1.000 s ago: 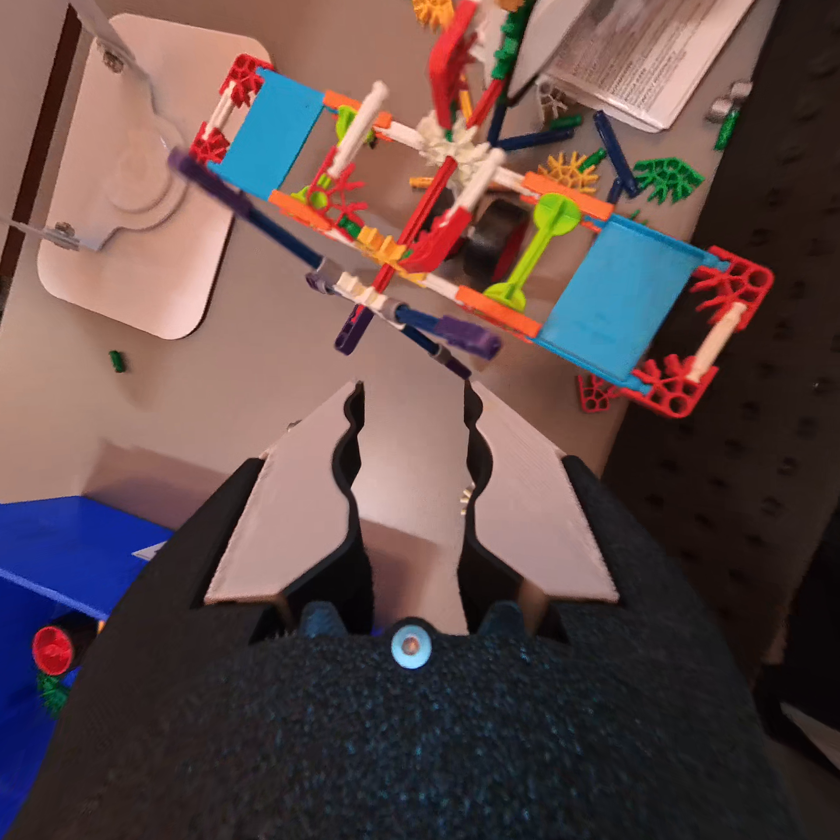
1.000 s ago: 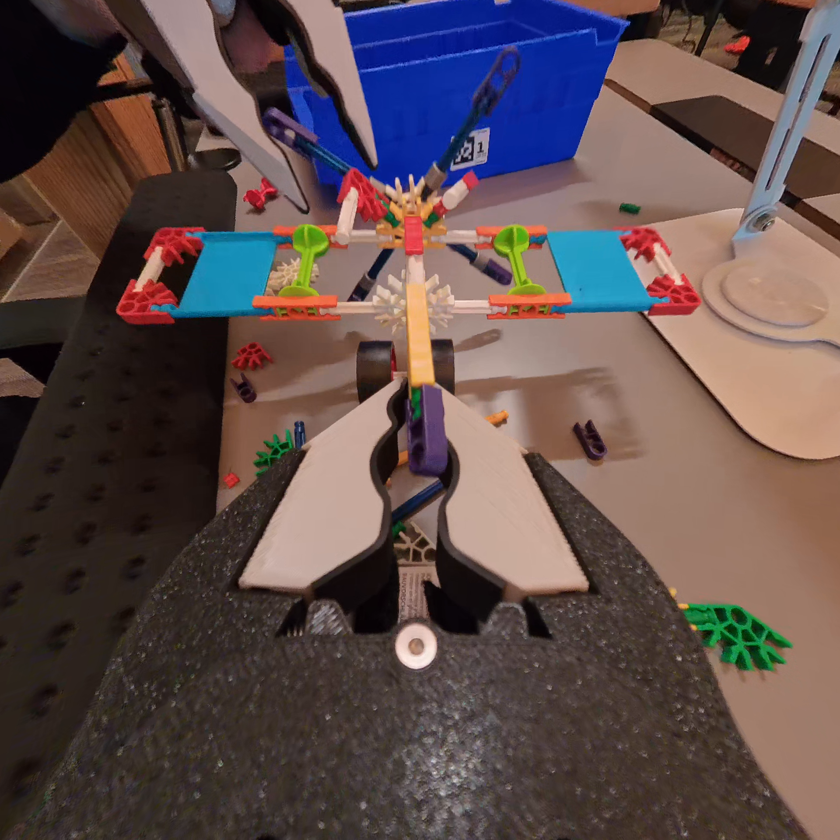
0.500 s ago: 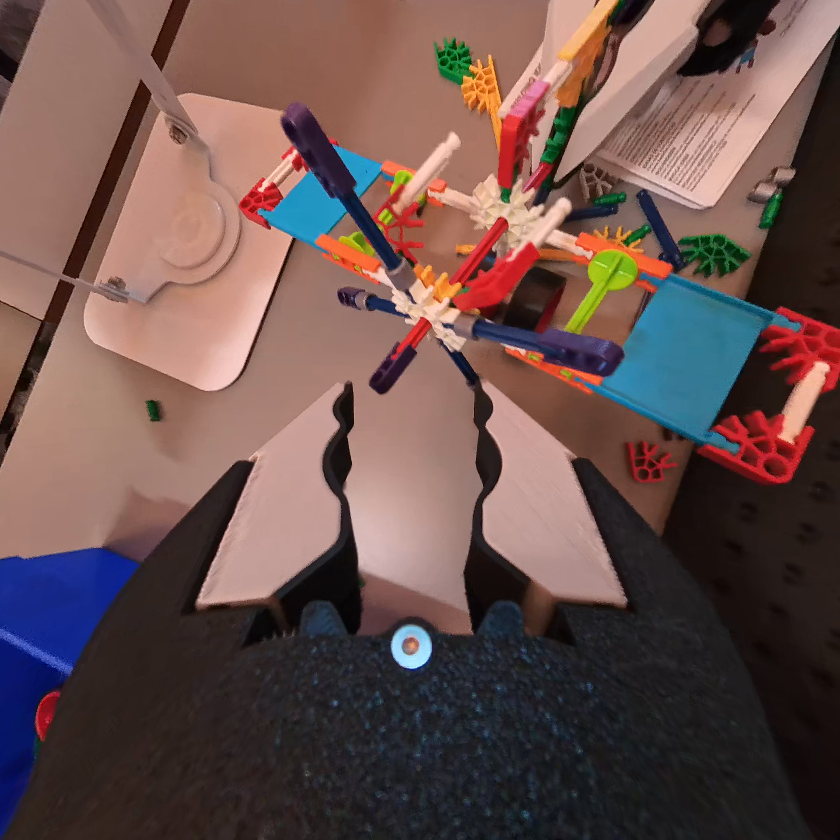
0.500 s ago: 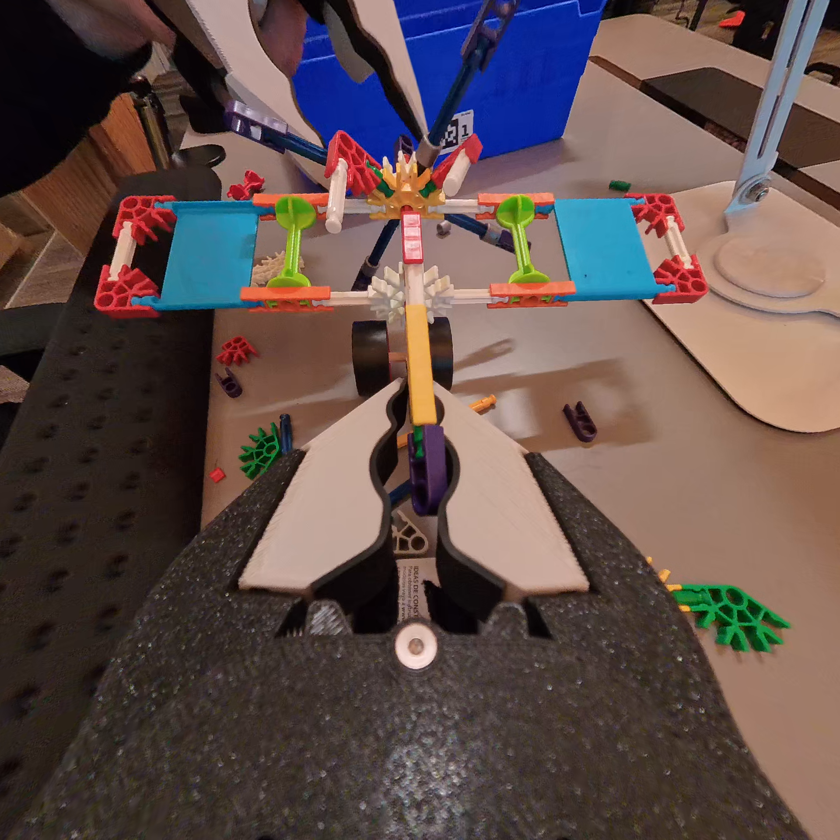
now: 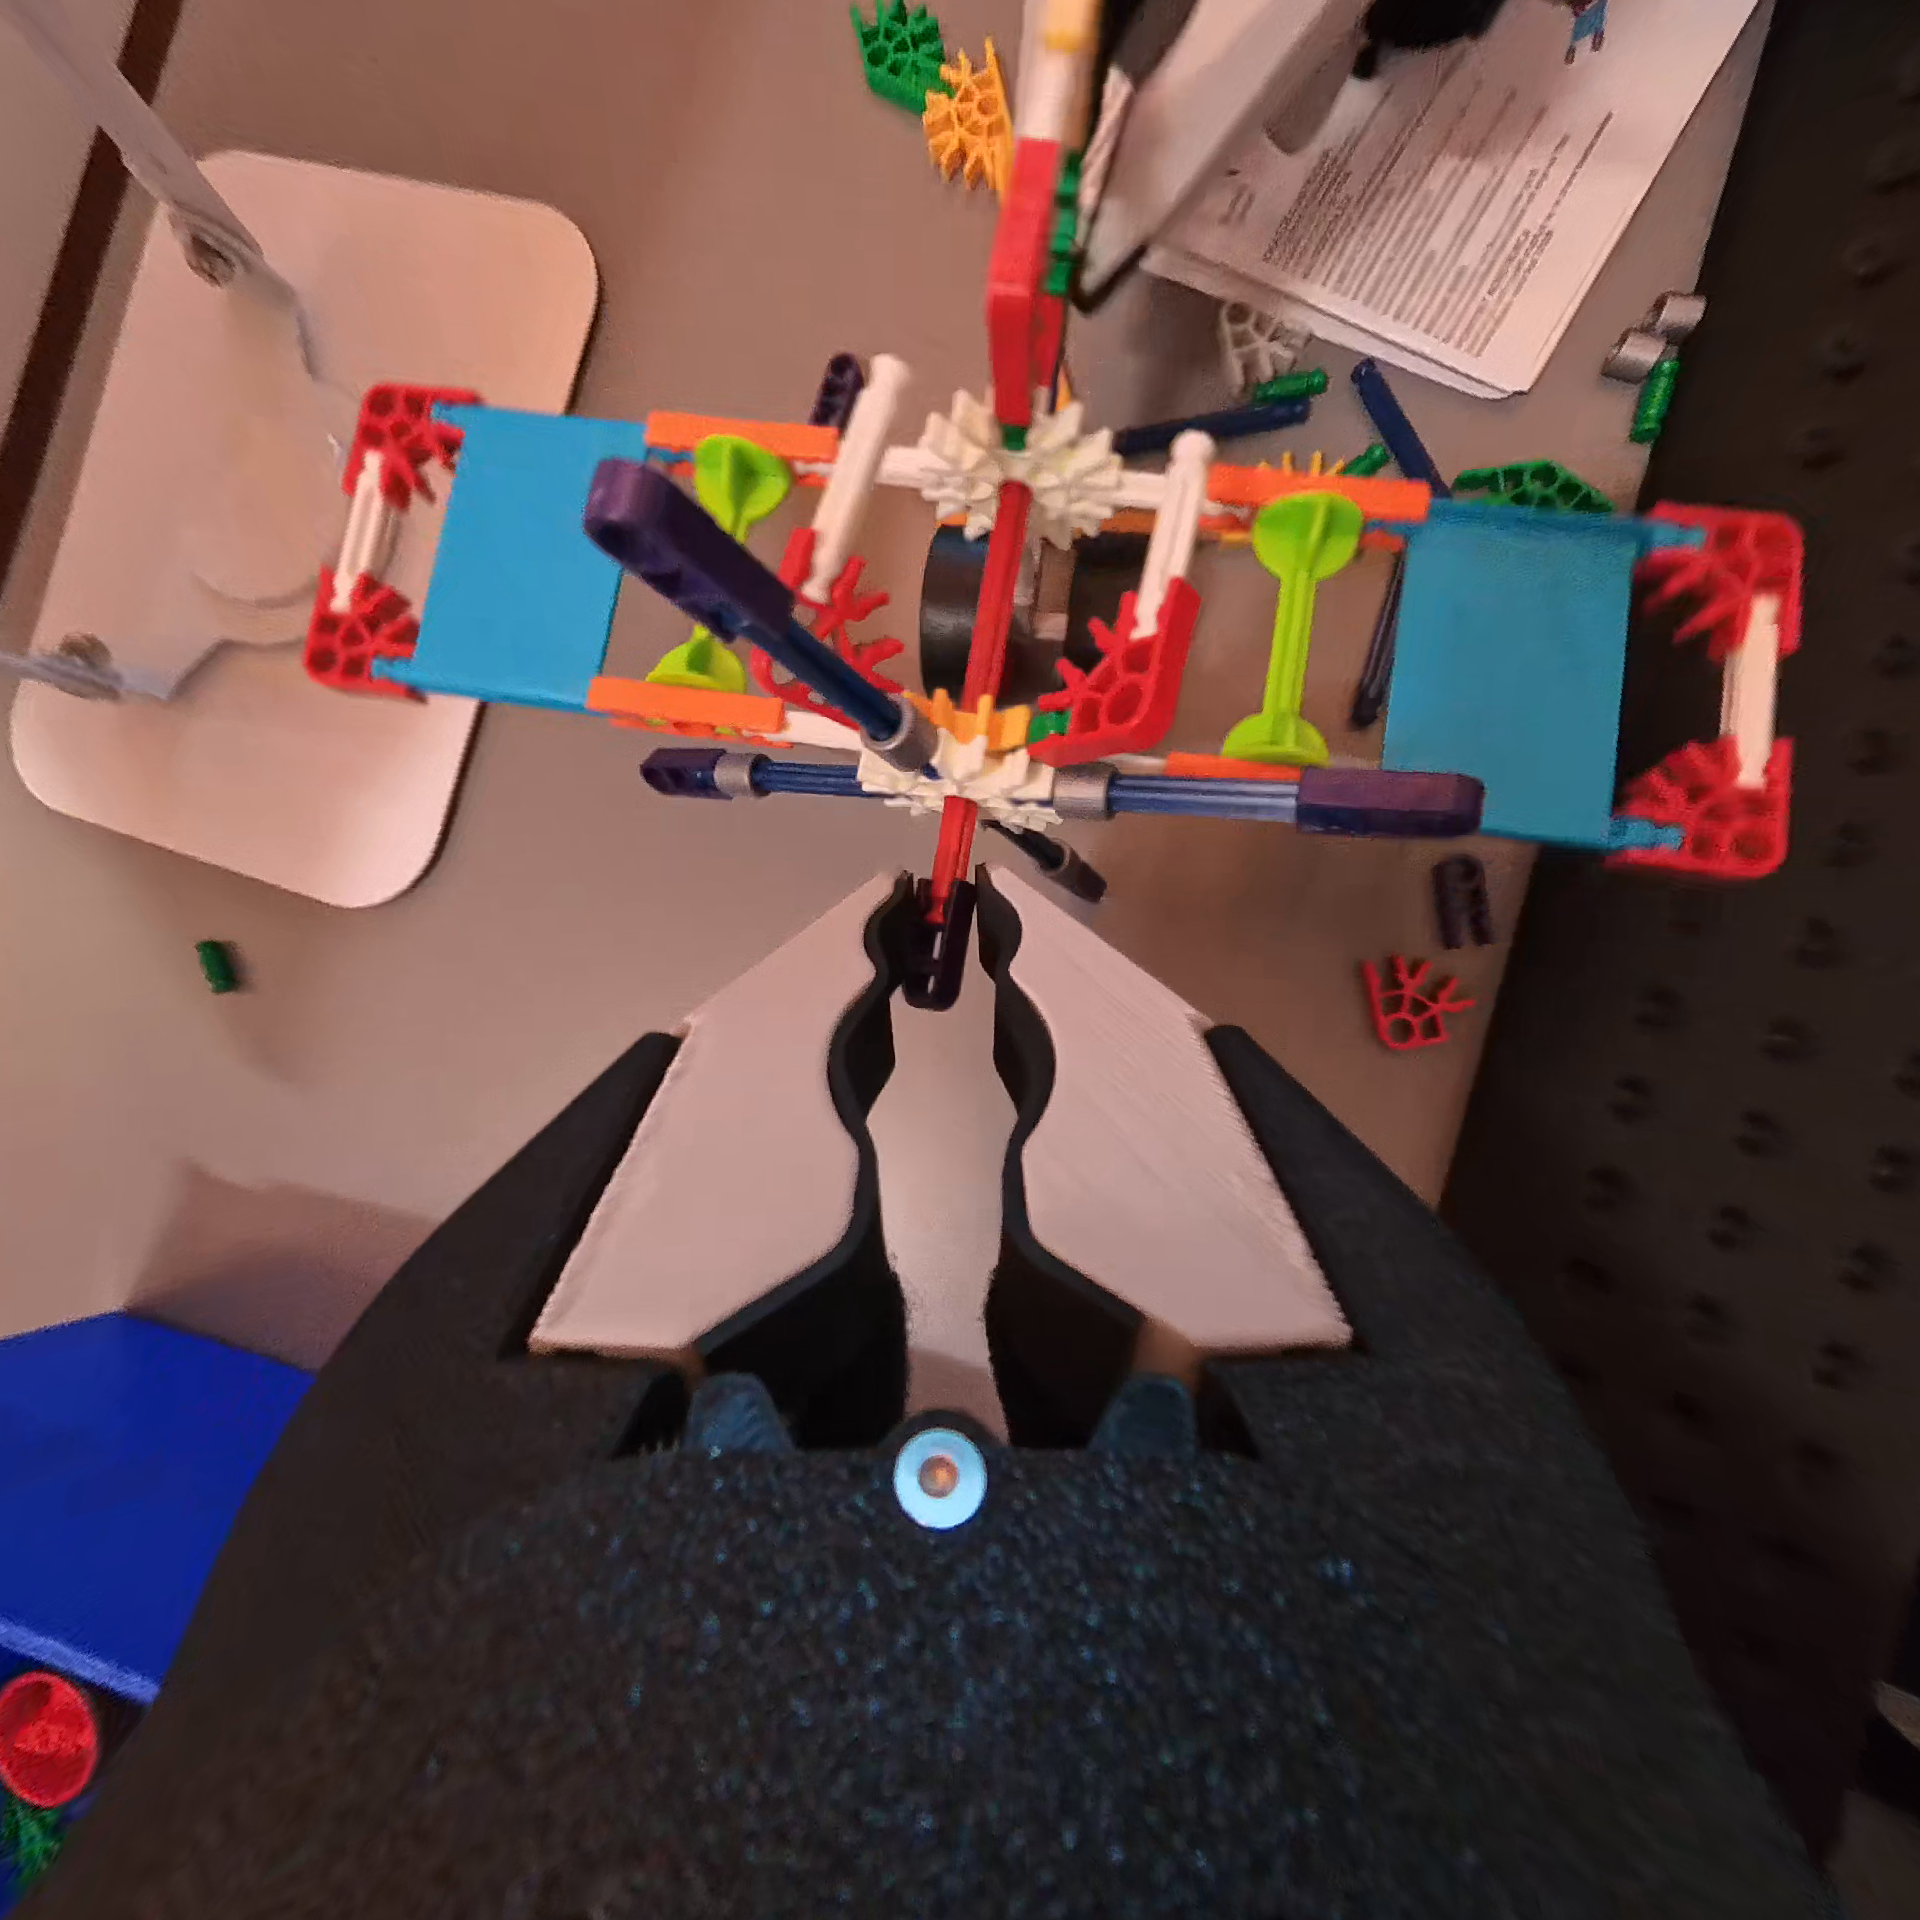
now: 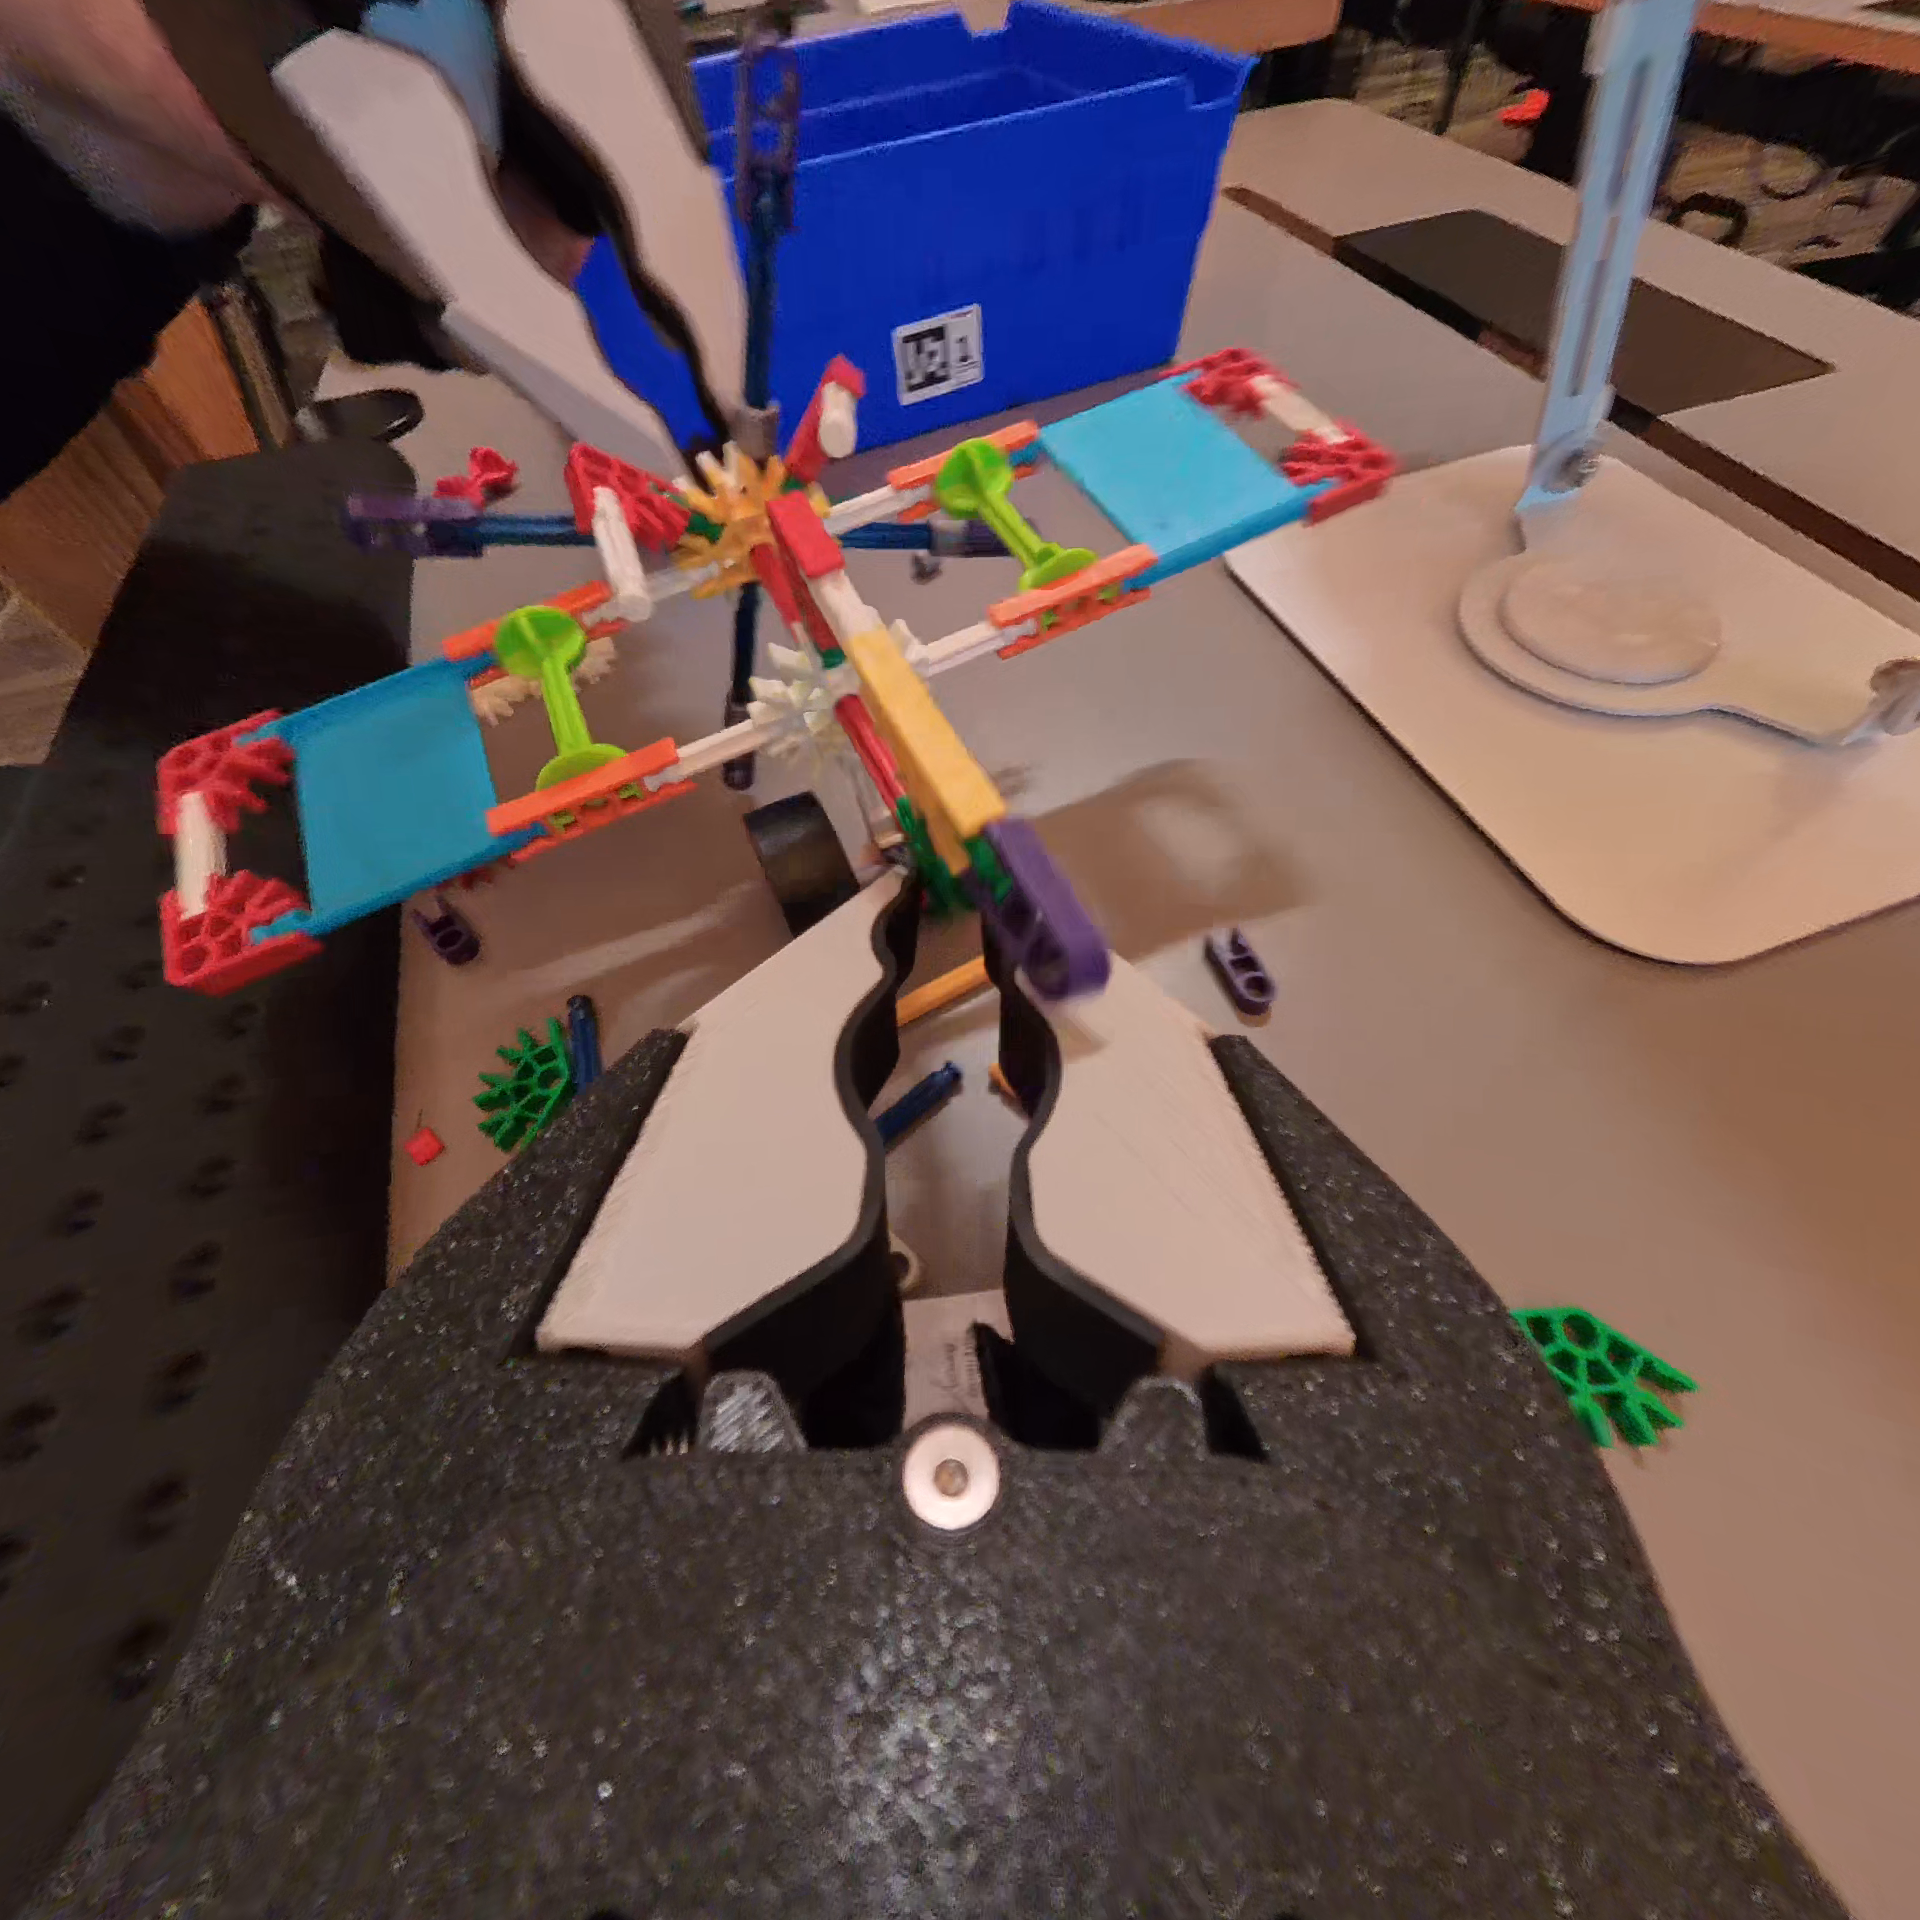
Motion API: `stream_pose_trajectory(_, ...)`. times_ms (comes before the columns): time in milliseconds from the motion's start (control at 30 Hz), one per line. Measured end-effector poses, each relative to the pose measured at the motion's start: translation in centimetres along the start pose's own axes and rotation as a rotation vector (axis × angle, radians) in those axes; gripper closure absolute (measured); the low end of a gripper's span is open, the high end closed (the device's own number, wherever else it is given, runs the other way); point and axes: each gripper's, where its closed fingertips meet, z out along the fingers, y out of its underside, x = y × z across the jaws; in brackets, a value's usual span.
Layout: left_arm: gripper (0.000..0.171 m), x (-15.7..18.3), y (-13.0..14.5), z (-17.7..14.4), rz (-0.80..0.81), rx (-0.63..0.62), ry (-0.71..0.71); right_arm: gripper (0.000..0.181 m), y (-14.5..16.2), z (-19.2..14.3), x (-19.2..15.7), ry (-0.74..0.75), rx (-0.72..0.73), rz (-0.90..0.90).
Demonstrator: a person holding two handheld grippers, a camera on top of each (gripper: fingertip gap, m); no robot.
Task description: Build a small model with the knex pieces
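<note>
A toy plane [image 5: 1507, 665] of snap-together rods, with blue wing panels, red wing tips and a black wheel, hangs over the table; it also shows in the right wrist view [image 6: 384, 790]. My left gripper [image 5: 935, 904] is shut on the small purple clip [image 5: 935, 961] at the end of the red nose rod, just ahead of the blue and purple propeller blades [image 5: 1382, 805]. My right gripper [image 6: 945, 914] stands slightly open at the tail. The purple tail connector [image 6: 1039, 925] lies over its right finger, outside the gap. The picture is blurred.
A blue bin [image 6: 987, 208] stands behind the plane. A white stand base [image 6: 1662, 779] lies to the right. A printed sheet [image 5: 1455, 187] and loose green [image 6: 1600, 1371] and red [image 5: 1413, 1003] pieces lie on the table. A black perforated mat [image 6: 156, 1247] borders it. Spacing between my two grippers at the tips: around 12 cm.
My left gripper moved in and shut on the purple nose clip. The plane swung round, and its purple tail connector came out from between my right gripper's jaws.
</note>
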Motion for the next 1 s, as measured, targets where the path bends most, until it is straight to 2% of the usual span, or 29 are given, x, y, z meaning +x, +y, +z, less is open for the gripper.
stream_pose_trajectory(133, 0.161, 0.9, 1.3, 0.0, -0.130, -0.011, 0.028, 0.180, -0.7, -0.7, 2.2, 0.098, 0.043, 0.068)
stream_pose_trajectory(300, 0.161, 3.0, 2.1, 0.5, -0.259, 0.016, 0.058, 0.170, -1.4, -1.3, 2.1, 0.121, 0.061, 0.055)
stream_pose_trajectory(367, 0.159, 3.6, 2.2, 0.6, -0.259, 0.026, 0.058, 0.167, -1.4, -1.3, 1.5, 0.104, 0.052, 0.044)
stream_pose_trajectory(500, 0.130, 3.8, 1.9, -0.5, -0.296, 0.089, 0.041, 0.163, -1.1, -0.9, 0.8, 0.101, 0.019, 0.008)
stream_pose_trajectory(600, 0.126, 3.9, 1.5, -2.6, -0.306, 0.146, 0.030, 0.163, -1.1, -1.0, 0.9, 0.118, 0.010, -0.008)
stream_pose_trajectory(767, 0.120, 3.3, -0.7, -5.2, -0.207, 0.225, -0.047, 0.163, -1.2, -1.1, 1.2, 0.123, 0.022, 0.011)
stream_pose_trajectory(867, 0.101, 2.9, -1.9, -4.4, -0.178, 0.185, -0.045, 0.163, -1.0, -1.1, 1.3, 0.137, 0.010, -0.005)
stream_pose_trajectory(1000, 0.080, 2.5, -0.9, -0.8, -0.169, 0.008, 0.003, 0.163, -1.9, -2.1, 2.2, 0.194, 0.056, 0.000)
